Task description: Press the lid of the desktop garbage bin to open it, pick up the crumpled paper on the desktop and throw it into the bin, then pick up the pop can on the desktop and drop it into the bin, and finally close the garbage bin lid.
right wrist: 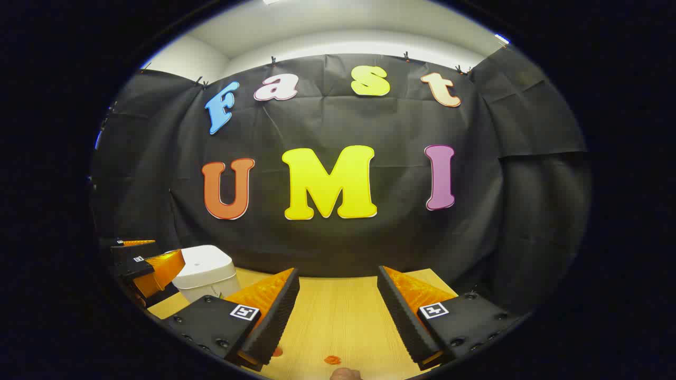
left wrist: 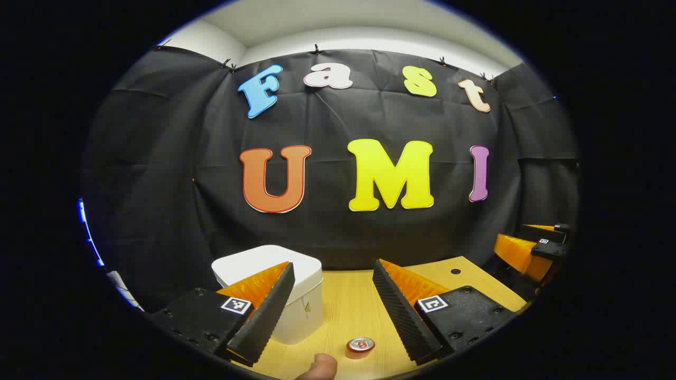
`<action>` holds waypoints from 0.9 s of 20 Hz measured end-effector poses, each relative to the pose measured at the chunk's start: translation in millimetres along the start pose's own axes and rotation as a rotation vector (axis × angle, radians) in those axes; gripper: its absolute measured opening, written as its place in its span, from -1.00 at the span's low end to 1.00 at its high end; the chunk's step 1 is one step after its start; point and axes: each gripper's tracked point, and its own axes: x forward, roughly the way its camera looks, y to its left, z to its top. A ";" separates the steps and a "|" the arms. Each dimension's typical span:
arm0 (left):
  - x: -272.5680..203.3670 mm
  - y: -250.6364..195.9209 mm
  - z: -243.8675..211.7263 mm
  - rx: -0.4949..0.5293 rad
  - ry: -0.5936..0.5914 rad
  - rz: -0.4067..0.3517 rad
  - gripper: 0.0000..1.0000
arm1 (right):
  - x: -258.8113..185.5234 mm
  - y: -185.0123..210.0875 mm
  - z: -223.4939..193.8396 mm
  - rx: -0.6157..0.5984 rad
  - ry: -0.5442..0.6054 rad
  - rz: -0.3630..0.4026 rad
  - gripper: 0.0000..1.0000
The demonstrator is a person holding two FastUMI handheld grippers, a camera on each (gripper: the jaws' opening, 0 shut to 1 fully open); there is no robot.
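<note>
Above the wood-grain tabletop (left wrist: 348, 306), the left gripper (left wrist: 334, 311) and right gripper (right wrist: 338, 316) hang with ridged jaws spread wide, empty. The round-topped pop can (left wrist: 360, 345) stands near the front edge; the white, rounded-square garbage bin (left wrist: 301, 285), lid shut, sits toward the back-left corner.

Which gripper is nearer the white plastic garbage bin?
Left. The left gripper hangs right beside the white plastic garbage bin, lid closed; the right gripper sits farther off to the bin's right.
</note>
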 end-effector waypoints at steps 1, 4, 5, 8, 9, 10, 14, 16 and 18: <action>-1.0 -1.4 0.9 0.004 -0.005 -0.005 0.96 | -1.1 1.0 -0.7 -0.002 -0.002 0.004 0.87; -1.8 -8.6 7.8 0.011 -0.027 -0.022 0.96 | -2.3 3.5 -1.5 -0.015 0.002 0.015 0.87; -2.3 -8.5 7.3 0.011 -0.027 -0.026 0.96 | -3.5 3.2 -2.1 -0.014 0.003 0.017 0.87; -2.4 -9.1 3.5 0.004 -0.017 -0.027 0.96 | -1.2 5.8 -2.0 -0.018 0.008 0.023 0.87; -0.8 -8.1 1.8 0.003 -0.013 -0.026 0.96 | -1.1 7.4 -3.5 -0.021 0.010 0.028 0.87; 0.7 -7.5 1.1 0.002 -0.009 -0.022 0.96 | -0.3 7.8 -3.7 -0.023 0.013 0.030 0.87; 3.9 -4.5 -3.4 -0.003 0.000 -0.011 0.96 | 2.4 10.8 -4.8 -0.032 0.016 0.040 0.87; 7.5 -1.5 -3.1 0.000 -0.002 0.002 0.96 | 5.1 8.4 -6.1 -0.030 0.019 0.038 0.87; 9.2 -3.4 -4.8 -0.011 -0.001 -0.007 0.96 | 6.4 7.2 -6.9 -0.027 0.021 0.034 0.87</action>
